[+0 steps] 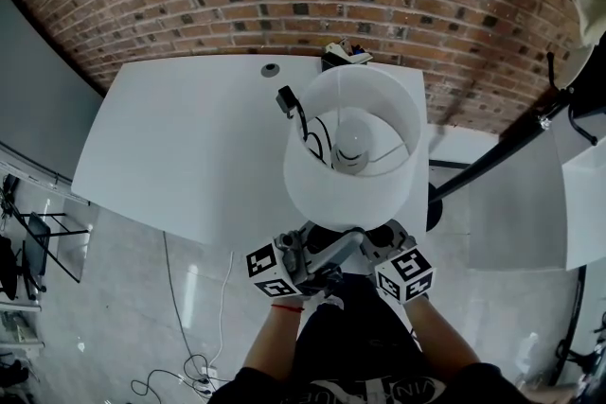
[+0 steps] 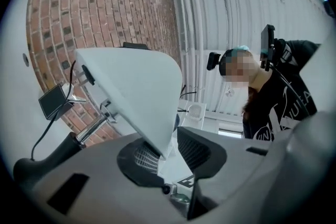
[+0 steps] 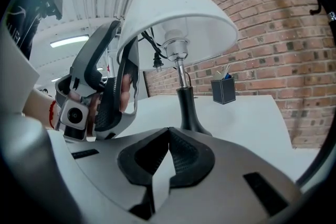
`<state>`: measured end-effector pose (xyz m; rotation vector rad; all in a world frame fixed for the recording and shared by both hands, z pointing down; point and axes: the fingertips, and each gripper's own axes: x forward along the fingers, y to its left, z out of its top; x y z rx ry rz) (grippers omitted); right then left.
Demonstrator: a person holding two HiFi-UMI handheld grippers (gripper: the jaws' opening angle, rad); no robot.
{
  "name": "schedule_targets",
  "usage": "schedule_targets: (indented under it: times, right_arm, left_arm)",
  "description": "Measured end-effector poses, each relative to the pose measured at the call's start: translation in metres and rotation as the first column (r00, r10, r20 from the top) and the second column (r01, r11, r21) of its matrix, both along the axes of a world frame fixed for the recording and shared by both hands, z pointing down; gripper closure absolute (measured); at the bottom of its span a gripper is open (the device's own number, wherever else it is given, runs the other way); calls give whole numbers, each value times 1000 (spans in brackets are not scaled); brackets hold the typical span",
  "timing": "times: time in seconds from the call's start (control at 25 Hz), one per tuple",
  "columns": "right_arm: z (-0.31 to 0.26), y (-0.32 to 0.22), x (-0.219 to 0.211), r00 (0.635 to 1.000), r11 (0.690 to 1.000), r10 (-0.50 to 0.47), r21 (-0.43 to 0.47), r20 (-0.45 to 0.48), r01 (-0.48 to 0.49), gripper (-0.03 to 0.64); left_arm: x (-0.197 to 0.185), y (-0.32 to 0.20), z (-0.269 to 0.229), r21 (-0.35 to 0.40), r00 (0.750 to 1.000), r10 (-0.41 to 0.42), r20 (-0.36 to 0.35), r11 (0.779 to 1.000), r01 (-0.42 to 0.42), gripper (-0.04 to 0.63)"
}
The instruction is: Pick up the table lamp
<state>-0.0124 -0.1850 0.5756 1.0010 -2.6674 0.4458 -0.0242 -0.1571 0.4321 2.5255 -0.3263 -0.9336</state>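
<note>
The table lamp has a white drum shade and a bulb, and it stands at the front edge of the white table. Its black base rests on the tabletop under the shade. My left gripper reaches up to the shade's near rim. The rim of the shade dips between the open jaws of the left gripper, against the left pad, with a gap on the other side. The right gripper view shows the left gripper straddling that rim. My right gripper is shut and empty, low in front of the base.
A dark pen holder stands at the table's far edge by the brick wall. The lamp's cord and plug lie behind the shade. A black light stand and a white panel are at the right. Cables lie on the floor.
</note>
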Motion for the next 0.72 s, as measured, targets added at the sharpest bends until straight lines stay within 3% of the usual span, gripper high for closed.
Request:
schedule_targets:
  times: [0.32,0.72]
  right_arm:
    - [3,-5,4,1000,1000,16,-10,4,-16,614]
    - [1,-17,1,1000,999,26,-23,9,-26,614]
  left_arm:
    - [4,-2,0,17,999,43,5,999,-43,565]
    - [0,-16,-8,19,1000,25,14,1000,-25,581]
